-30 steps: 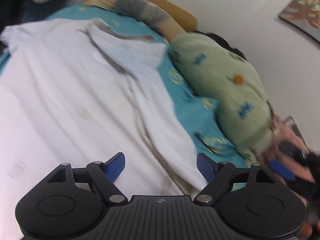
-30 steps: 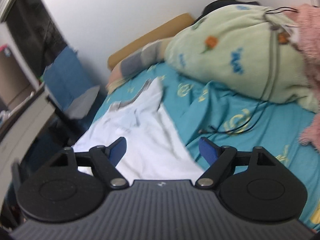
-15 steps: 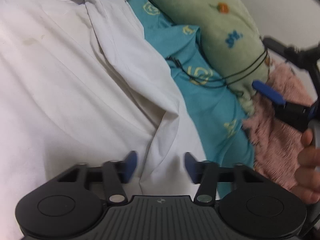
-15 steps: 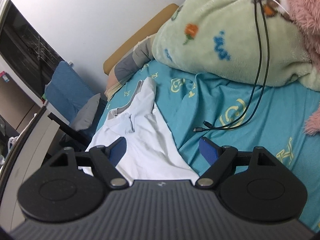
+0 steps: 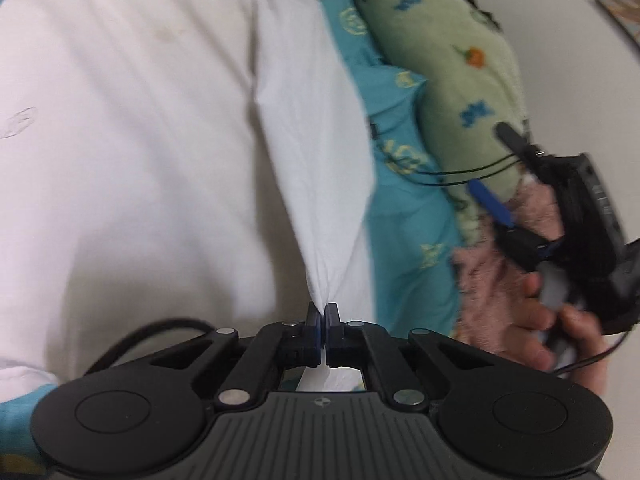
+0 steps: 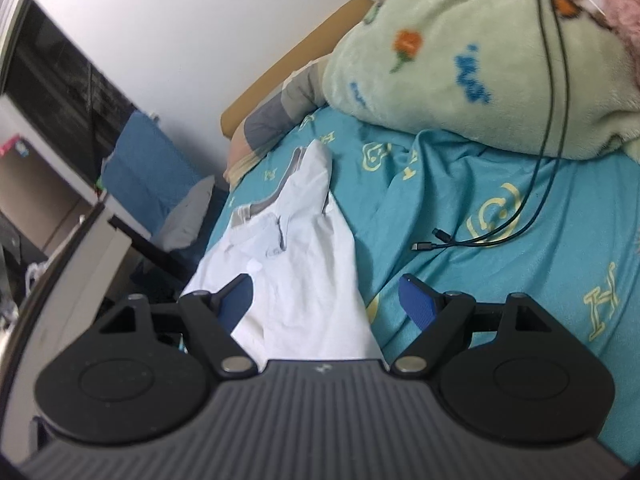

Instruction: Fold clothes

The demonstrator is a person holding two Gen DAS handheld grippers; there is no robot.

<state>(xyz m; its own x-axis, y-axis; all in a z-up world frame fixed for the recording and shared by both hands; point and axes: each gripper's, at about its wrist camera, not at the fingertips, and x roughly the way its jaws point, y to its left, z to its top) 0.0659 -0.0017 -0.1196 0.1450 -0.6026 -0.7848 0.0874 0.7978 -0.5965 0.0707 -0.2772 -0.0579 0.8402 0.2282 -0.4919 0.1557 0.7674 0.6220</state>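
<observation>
A white T-shirt (image 5: pixel 132 152) lies spread on the teal bedsheet (image 5: pixel 408 216). My left gripper (image 5: pixel 321 314) is shut on the shirt's near edge, and the cloth is pulled into a taut ridge from the pinch. My right gripper (image 6: pixel 327 298) is open and empty, hovering above the shirt's right edge (image 6: pixel 304 276). It also shows at the right of the left wrist view (image 5: pixel 492 200), held in a hand. The shirt's grey-trimmed collar (image 6: pixel 276 196) lies at the far end.
A green fleece blanket (image 6: pixel 480 60) is heaped at the right of the bed, with a pink fluffy one (image 5: pixel 492 300) beside it. A black cable (image 6: pixel 496 236) trails over the sheet. A blue chair (image 6: pixel 148 168) and dark shelving (image 6: pixel 52 88) stand at the left.
My left gripper has come down to the shirt's edge and shut on it, drawing up a ridge of cloth. My right gripper has stayed open and moved lower, nearer the shirt.
</observation>
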